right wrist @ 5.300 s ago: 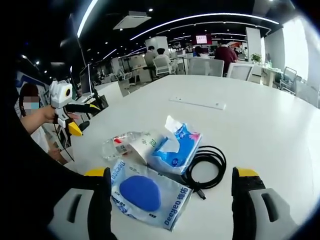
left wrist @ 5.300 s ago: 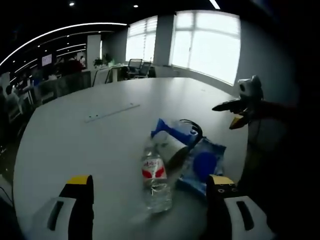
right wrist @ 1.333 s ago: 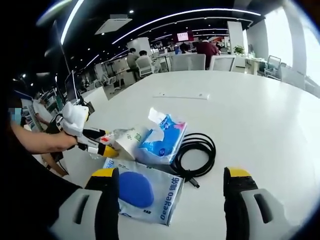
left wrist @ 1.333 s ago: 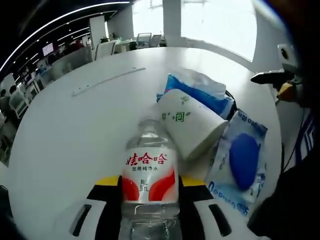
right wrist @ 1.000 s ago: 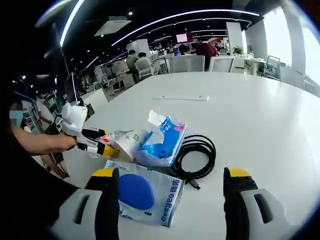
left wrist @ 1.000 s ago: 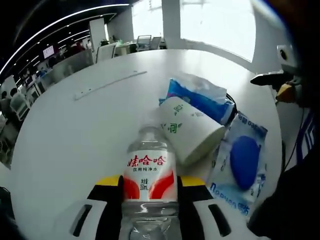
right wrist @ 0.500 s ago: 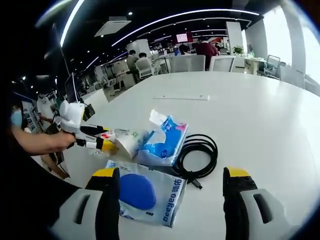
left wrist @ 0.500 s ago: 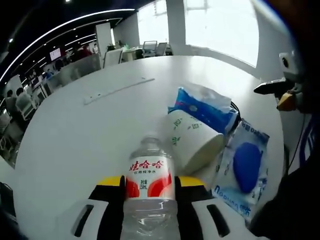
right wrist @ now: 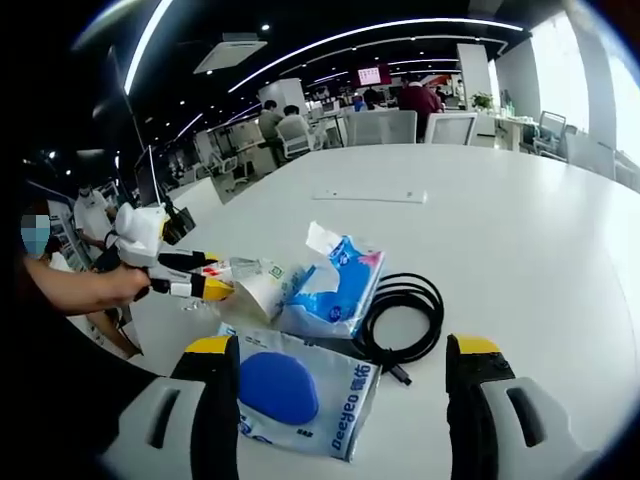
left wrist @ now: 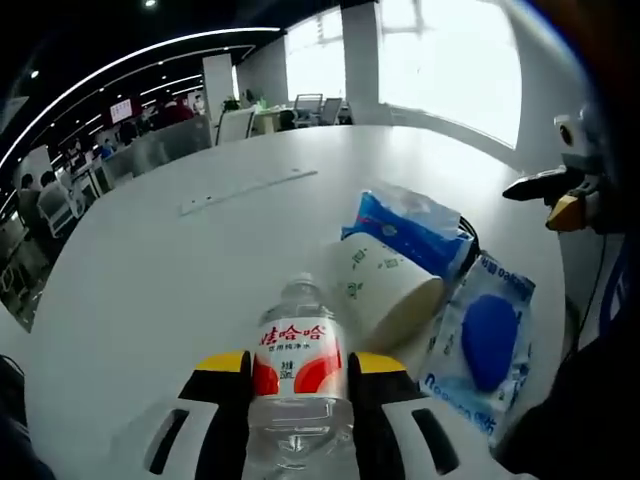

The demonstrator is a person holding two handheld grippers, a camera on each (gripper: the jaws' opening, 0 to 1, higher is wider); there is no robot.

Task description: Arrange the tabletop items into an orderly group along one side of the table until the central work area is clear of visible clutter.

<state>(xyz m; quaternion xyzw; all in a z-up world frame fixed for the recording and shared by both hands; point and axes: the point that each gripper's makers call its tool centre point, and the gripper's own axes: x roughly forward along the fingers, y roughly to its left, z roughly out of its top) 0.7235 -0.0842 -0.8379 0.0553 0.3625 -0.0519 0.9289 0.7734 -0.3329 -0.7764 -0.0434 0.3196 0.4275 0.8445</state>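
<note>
Left gripper view: the left gripper (left wrist: 300,385) is clamped on a water bottle (left wrist: 298,372), its yellow-tipped jaws pressed against either side of the red-and-white label, with the cap pointing ahead. Gripping at the label gives a firm hold on the widest, stiffest part, which suits carrying it off to one side. Just ahead and to the right of the bottle lies a paper cup (left wrist: 385,292) on its side, open mouth toward the gripper, touching a blue tissue pack (left wrist: 410,228) beyond it. Further right lies a flat wipes packet (left wrist: 484,343), near the worktop (left wrist: 150,290) edge. A long pale ruler (left wrist: 250,190) lies well ahead to the left. The right gripper (left wrist: 548,198) hangs at the far right, off the worktop edge. Wide bare surface ahead and to the left gives plenty of room to move.

Right gripper view: the right gripper (right wrist: 335,350) has its jaws wide apart, holding nothing, hovering over the near worktop (right wrist: 520,230) edge. Directly ahead between the jaws lies the wipes packet (right wrist: 300,392); past it are the tissue pack (right wrist: 335,285) and a coiled black cable (right wrist: 400,315) touching it on the right. To the left the left gripper (right wrist: 205,285), in a person's hand (right wrist: 110,285), holds the bottle beside the cup (right wrist: 262,288). The cluster sits close to the near edge; the surface to the right and beyond is open.
</note>
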